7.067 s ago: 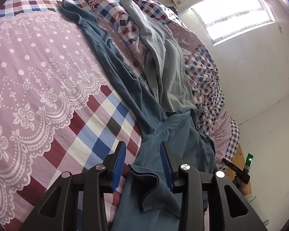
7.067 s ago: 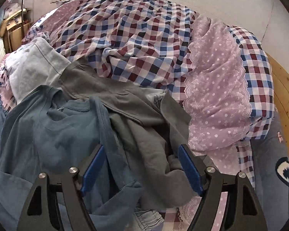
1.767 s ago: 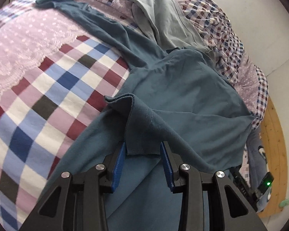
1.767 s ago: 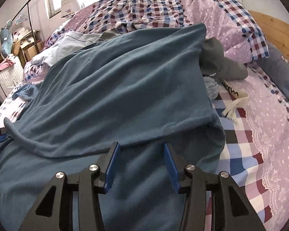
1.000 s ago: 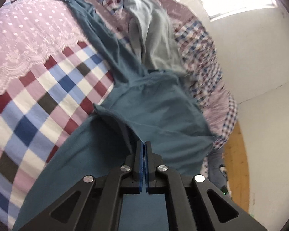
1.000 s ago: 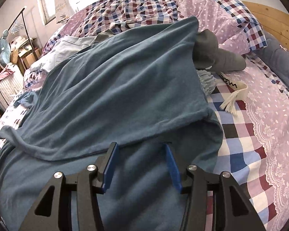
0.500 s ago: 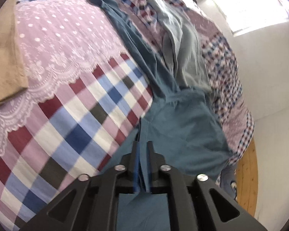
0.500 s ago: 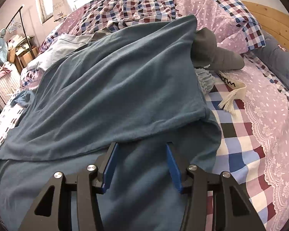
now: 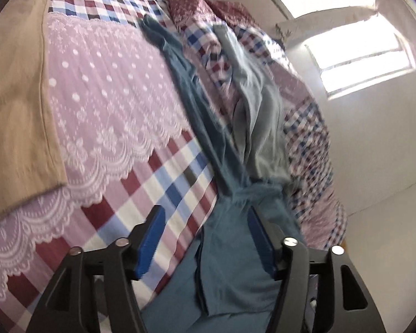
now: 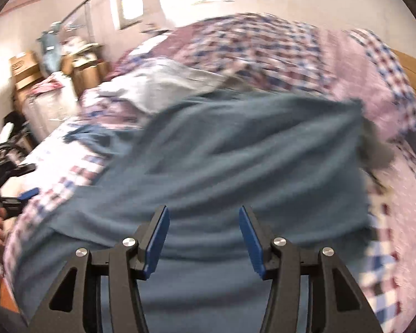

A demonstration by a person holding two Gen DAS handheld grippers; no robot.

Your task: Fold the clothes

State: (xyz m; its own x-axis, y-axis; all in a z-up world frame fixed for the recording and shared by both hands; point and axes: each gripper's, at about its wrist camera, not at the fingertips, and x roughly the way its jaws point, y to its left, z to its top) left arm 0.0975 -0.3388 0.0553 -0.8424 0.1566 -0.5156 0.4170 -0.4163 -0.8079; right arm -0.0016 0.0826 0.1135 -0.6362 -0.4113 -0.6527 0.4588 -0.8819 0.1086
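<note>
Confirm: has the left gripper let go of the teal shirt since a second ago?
Yes. The left gripper was shut on the teal shirt; now it is open, farther back from the lace quilt border.

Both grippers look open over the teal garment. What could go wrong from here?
1. The teal garment lies partly over a light grey garment; a deep pinch may grab both.
2. Its long sleeve trails far up the bed, so it may drag crooked.
3. Both views are motion-blurred; the left hand-held gripper or right hand-held gripper may miss the hem.
</note>
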